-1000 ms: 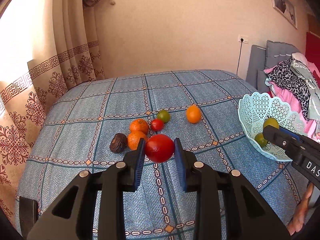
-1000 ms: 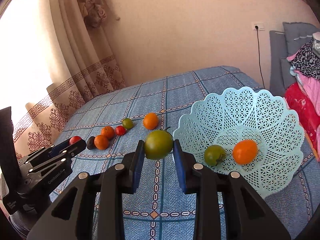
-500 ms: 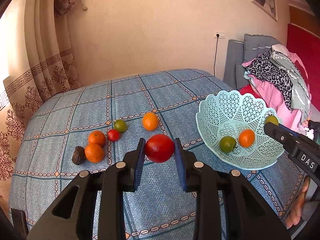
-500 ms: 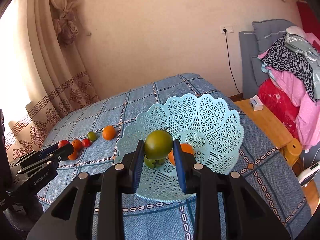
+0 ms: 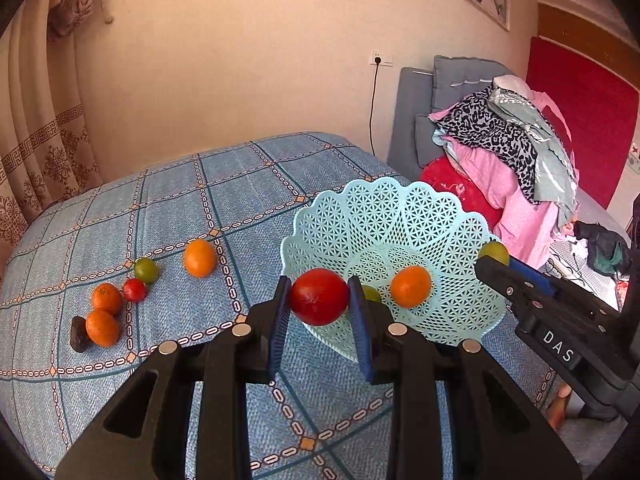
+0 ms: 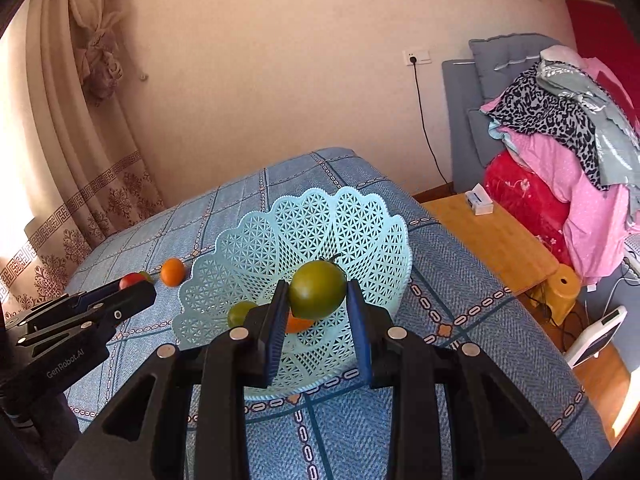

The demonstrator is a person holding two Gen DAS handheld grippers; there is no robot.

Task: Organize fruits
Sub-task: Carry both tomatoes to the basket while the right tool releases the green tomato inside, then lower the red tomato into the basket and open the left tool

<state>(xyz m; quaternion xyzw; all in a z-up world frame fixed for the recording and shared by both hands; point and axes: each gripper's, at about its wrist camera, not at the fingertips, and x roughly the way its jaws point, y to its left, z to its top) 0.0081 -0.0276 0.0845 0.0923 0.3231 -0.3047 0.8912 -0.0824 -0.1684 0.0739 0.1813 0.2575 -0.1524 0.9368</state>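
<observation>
Over the blue checked bed (image 5: 168,208), my left tongs (image 5: 319,300) pinch a red tomato (image 5: 319,296) and my right tongs (image 6: 317,298) a green tomato (image 6: 317,294) above the basket (image 6: 360,216), both soft, smooth-skinned, best gripped gently across their middles.

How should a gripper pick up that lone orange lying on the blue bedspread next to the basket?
Grip the lone orange across its round middle, coming down from above. It lies alone on the bedspread, apart from the green tomato and the basket, so fingers likely fit on either side.
</observation>
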